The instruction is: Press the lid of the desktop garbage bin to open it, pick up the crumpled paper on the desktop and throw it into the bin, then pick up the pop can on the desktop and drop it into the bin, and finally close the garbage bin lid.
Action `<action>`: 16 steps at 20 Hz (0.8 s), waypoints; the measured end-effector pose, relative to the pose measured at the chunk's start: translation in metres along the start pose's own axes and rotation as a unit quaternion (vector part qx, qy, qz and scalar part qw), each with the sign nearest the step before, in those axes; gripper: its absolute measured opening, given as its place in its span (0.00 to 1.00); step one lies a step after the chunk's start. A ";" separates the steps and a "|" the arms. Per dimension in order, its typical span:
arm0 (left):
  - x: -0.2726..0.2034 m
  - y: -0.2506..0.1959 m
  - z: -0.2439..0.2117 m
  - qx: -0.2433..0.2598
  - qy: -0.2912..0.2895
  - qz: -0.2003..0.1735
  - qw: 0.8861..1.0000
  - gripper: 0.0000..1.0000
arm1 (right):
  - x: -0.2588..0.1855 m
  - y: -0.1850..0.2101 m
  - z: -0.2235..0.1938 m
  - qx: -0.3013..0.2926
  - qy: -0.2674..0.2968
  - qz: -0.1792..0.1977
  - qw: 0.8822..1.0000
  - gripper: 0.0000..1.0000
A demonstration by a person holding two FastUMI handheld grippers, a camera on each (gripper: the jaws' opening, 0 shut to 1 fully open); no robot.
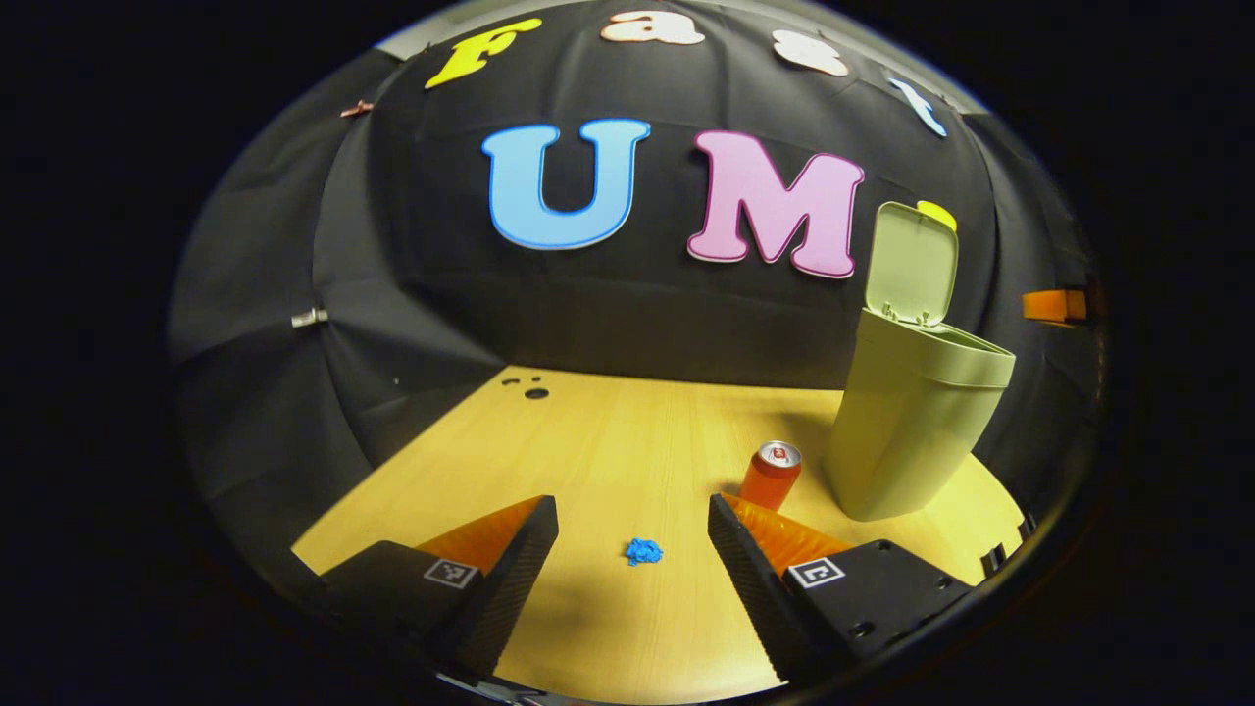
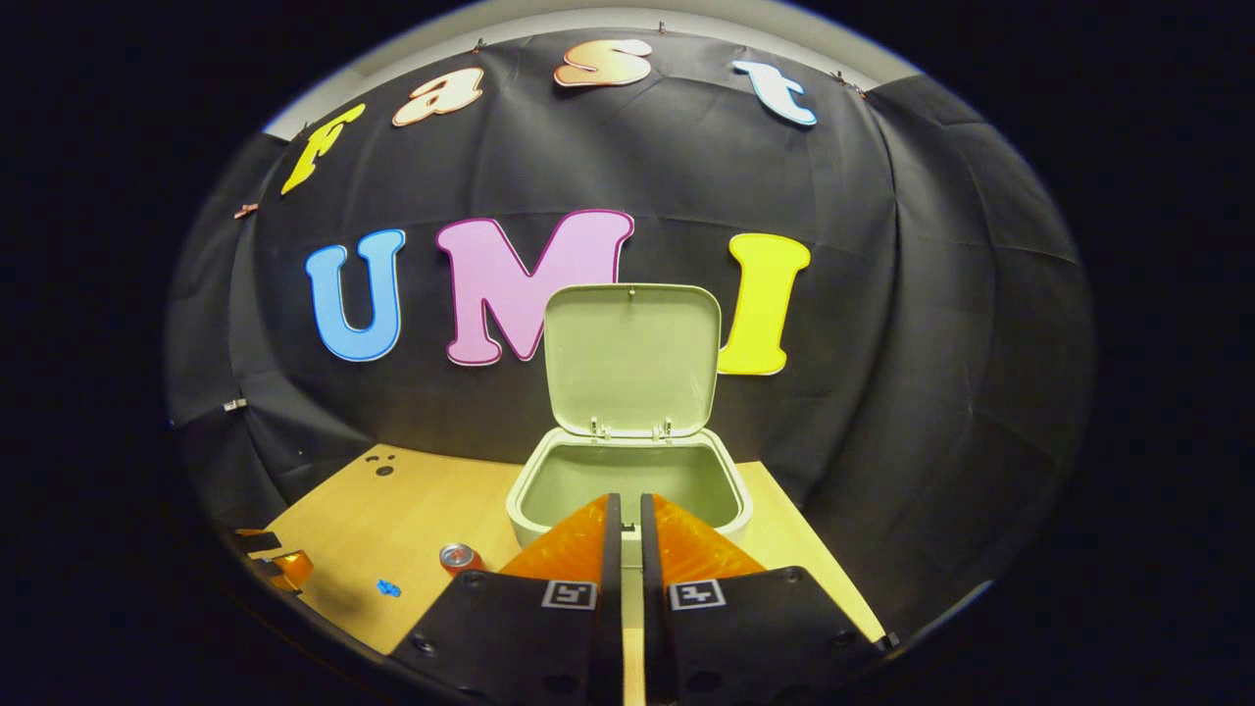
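**Lid up, paper dead ahead of our left jaws**

We hold the left gripper (image 1: pixel 632 515) low over the worktop (image 1: pixel 608 441) with its jaws spread wide and nothing between them. The crumpled paper (image 1: pixel 643 552), a small blue wad, lies on the wood just ahead of the jaws, at about 12 o'clock and nearly centred in the gap. It is a rough ball with no long axis to speak of, so we judge that no twist of the hand is called for, only a short reach forward and down.

The pop can (image 1: pixel 771 475) stands upright at about 1 o'clock from the paper, close by our right-hand finger. The garbage bin (image 1: pixel 907 431) stands just past the can at 2 o'clock, its lid (image 1: pixel 912 265) tipped up and open.

Our right gripper (image 2: pixel 626 505) hovers over the bin's front rim with its jaws drawn together and gripping nothing. From there the paper sits well off at 8 o'clock, so the left hand is plainly the nearer one for the pickup.
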State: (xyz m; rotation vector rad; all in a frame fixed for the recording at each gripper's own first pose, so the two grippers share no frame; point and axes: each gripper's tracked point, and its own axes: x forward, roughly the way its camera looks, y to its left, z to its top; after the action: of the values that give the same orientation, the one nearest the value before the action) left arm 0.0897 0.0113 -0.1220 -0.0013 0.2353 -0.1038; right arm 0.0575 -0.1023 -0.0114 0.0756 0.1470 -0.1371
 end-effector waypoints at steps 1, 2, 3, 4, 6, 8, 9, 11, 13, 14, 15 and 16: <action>0.011 -0.001 -0.009 -0.006 0.012 0.003 1.000 0.99 | 0.000 -0.001 -0.004 0.000 0.004 0.000 1.000 0.15; 0.023 -0.001 -0.019 -0.008 0.025 0.007 1.000 1.00 | 0.001 -0.002 -0.009 0.000 0.010 -0.001 1.000 0.18; 0.034 -0.001 -0.027 -0.008 0.036 0.010 0.999 0.99 | 0.000 -0.001 -0.016 0.000 0.017 0.001 1.000 0.24; 0.043 -0.001 -0.035 -0.006 0.045 0.010 0.999 0.99 | 0.000 0.000 -0.021 0.000 0.024 0.003 1.000 0.36; 0.061 -0.002 -0.049 0.008 0.062 0.009 0.998 0.99 | 0.000 0.002 -0.031 -0.001 0.032 0.009 0.999 0.69; 0.080 0.000 -0.062 0.022 0.079 0.009 0.997 0.99 | 0.000 0.004 -0.041 -0.003 0.041 0.012 0.999 0.86; 0.088 0.001 -0.068 0.028 0.087 0.008 0.996 0.99 | 0.000 0.004 -0.046 -0.004 0.045 0.012 0.999 0.90; 0.104 -0.001 -0.079 0.041 0.103 0.007 0.994 0.99 | 0.002 0.002 -0.054 -0.009 0.050 0.006 0.999 0.98; 0.117 -0.001 -0.092 0.052 0.120 0.006 0.991 0.99 | 0.003 0.002 -0.060 -0.010 0.052 0.002 0.999 0.98; 0.122 -0.003 -0.099 0.056 0.128 0.006 0.990 0.99 | 0.003 0.004 -0.063 -0.008 0.053 0.004 0.999 0.98; 0.127 -0.004 -0.106 0.057 0.139 0.007 0.989 0.99 | 0.004 0.005 -0.067 -0.009 0.056 0.006 0.998 0.98; 0.129 -0.004 -0.113 0.056 0.147 0.008 0.988 0.99 | 0.006 0.007 -0.071 -0.012 0.059 0.009 0.998 0.98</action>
State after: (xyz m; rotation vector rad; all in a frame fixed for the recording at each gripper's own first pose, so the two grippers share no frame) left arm 0.1875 -0.0049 -0.2616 0.1289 0.5234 -0.1013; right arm 0.0546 -0.0898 -0.0820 0.0606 0.2657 -0.1136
